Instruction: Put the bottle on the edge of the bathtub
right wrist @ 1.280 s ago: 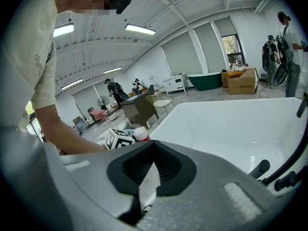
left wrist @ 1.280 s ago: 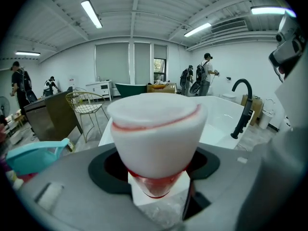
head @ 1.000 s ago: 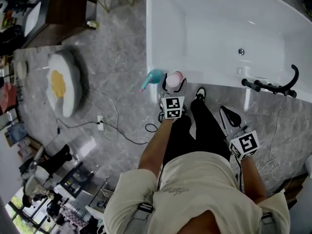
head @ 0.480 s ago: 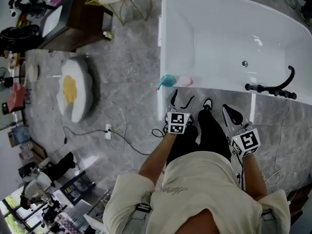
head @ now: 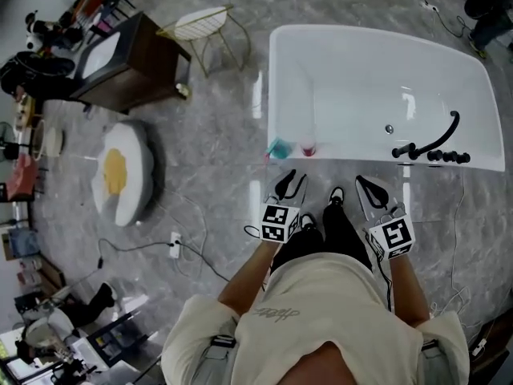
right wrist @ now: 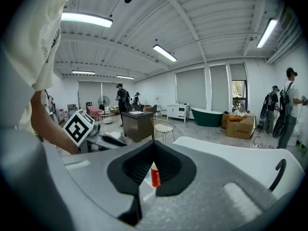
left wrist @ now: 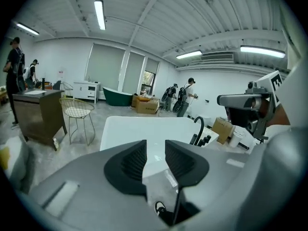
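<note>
A small pink-red bottle [head: 307,147] with a pale cap stands upright on the near rim of the white bathtub [head: 377,79], beside a teal object [head: 280,147]. My left gripper [head: 289,175] hangs over the floor just short of the rim, apart from the bottle. Its jaws are closing with nothing between them, and in the left gripper view [left wrist: 155,150] a narrow gap remains. My right gripper [head: 362,181] is to the right, also short of the tub. In the right gripper view its tips [right wrist: 154,146] meet, and the bottle [right wrist: 155,175] shows beyond them.
A black faucet [head: 429,143] sits on the tub's near right rim. On the grey marble floor lie an egg-shaped cushion [head: 120,175] and cables [head: 176,247]. A dark cabinet [head: 128,62] and a wire chair [head: 204,22] stand at upper left. People stand far off.
The left gripper has drawn back from the bottle on the rim, and its jaws are now closer together. The head view has pulled back, showing the whole tub.
</note>
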Demonstrator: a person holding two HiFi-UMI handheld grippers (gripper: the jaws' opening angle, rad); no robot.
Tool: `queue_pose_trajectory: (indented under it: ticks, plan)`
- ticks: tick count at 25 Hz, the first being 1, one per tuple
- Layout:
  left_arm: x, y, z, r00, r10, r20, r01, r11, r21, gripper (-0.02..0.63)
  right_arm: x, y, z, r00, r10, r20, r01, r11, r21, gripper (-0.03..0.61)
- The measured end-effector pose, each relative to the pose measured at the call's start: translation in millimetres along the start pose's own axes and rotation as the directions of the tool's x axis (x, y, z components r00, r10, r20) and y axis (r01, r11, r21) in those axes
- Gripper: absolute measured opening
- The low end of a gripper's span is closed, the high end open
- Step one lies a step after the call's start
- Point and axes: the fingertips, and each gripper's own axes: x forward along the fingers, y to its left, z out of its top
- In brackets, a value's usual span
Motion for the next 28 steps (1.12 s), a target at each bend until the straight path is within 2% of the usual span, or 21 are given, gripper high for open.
queue_pose_trajectory:
  ticks: [2, 5, 7, 11, 16, 20, 24, 28]
  plan:
    - [-17.3, -0.8, 17.8, 0.998, -0.009, 0.064, 0.009, 1.0, 0.0, 0.075, -4.4, 7.9, 14.0, 0.999, -0.016, 0.03, 0.016, 1.0, 0.001, 0.002]
    - [-34.9, -3.1, 45.6, 0.986, -0.022, 0.165, 0.023, 1.0, -0.002, 0.042, -14.6, 13.1, 37.6, 0.995, -0.023, 0.093, 0.021, 0.999, 0.024, 0.002]
    - [-41.8, -5.2, 59.5, 0.981, -0.023, 0.194, 0.021, 1.0, 0.014, 0.017, -23.2, 16.0, 50.9, 0.993, -0.03, 0.111, 0.031, 0.999, -0.012, 0.002]
    - [-55.7, -8.1, 82.8, 0.974, -0.001, 0.226, -0.007, 0.999, 0.035, 0.017, -37.6, 20.3, 73.1, 0.991, -0.037, 0.127, 0.05, 0.993, -0.104, 0.002]
    - [-76.7, -6.6, 119.1, 0.95, 0.012, 0.313, -0.026, 0.999, 0.04, 0.017, -43.5, 22.3, 93.5, 0.985, -0.02, 0.169, 0.047, 0.987, -0.157, 0.002]
    - [-84.6, -14.3, 149.0, 0.94, 0.019, 0.339, -0.046, 0.996, 0.071, 0.017, -51.5, 13.2, 111.4, 0.978, -0.009, 0.206, 0.043, 0.986, -0.164, 0.002]
    - [-84.8, -36.3, 171.9, 0.941, 0.015, 0.338, -0.078, 0.982, 0.174, 0.017, -63.7, -2.4, 123.3, 0.97, -0.016, 0.243, 0.056, 0.986, -0.157, 0.002]
    - [-84.4, -56.4, 183.0, 0.934, -0.007, 0.356, -0.057, 0.984, 0.169, 0.017, -74.8, -19.1, 126.2, 0.966, -0.017, 0.257, 0.053, 0.989, -0.135, 0.002]
